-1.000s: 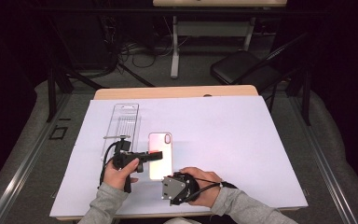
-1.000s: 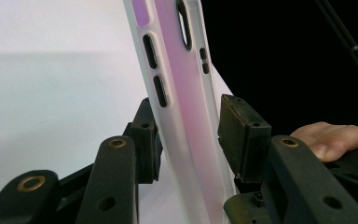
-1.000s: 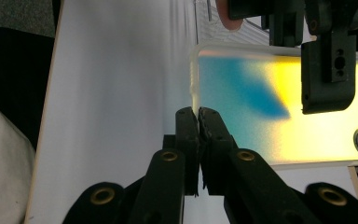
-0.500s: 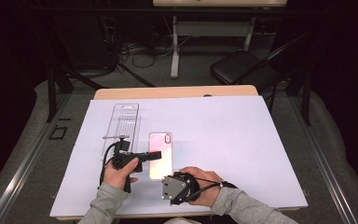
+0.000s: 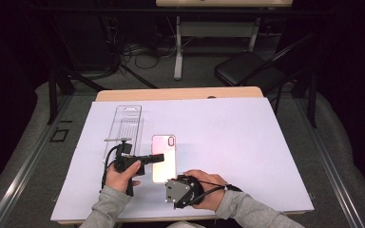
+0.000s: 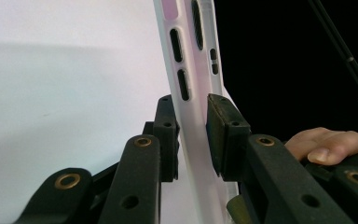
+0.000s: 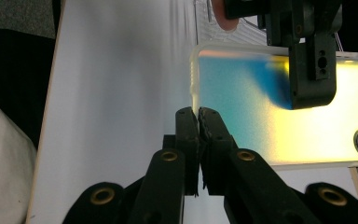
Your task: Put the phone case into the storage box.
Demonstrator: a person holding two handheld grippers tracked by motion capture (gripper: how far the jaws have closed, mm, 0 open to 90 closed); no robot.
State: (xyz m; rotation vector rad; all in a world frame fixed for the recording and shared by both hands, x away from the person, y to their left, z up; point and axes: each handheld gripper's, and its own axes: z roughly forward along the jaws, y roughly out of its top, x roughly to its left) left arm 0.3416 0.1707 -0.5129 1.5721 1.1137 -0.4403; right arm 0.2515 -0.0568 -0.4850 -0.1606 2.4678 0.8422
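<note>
Nearest the person, the right gripper (image 5: 184, 189) lay at the near end of the phone case (image 5: 164, 152), its jaws fully closed and pinching the case's near edge, as the right gripper view showed (image 7: 198, 116). The hand (image 5: 209, 190) holding it rested on the white sheet (image 5: 247, 142) that covered the counter (image 5: 180, 93).

Just left of the case, the left gripper (image 5: 159, 157) reached in across the case's left edge. In the left gripper view (image 6: 191, 135) its jaws had just been closing, with the case's translucent side wall (image 6: 191, 84) between them; one pad touched the wall, while a narrow gap remained at the other, so no grip was yet made.

The case lay flat on the sheet, long axis running away from the person, camera cutout (image 5: 171, 141) at its far end; the right gripper view showed its face tinted blue to yellow (image 7: 242, 107).

Beyond and left of the case, a clear plastic package (image 5: 127, 124) lay flat on the sheet, apart from the case.

Past the counter's far edge stood a dark folding chair (image 5: 247, 71) and a table leg (image 5: 177, 52) among floor cables (image 5: 128, 52)
</note>
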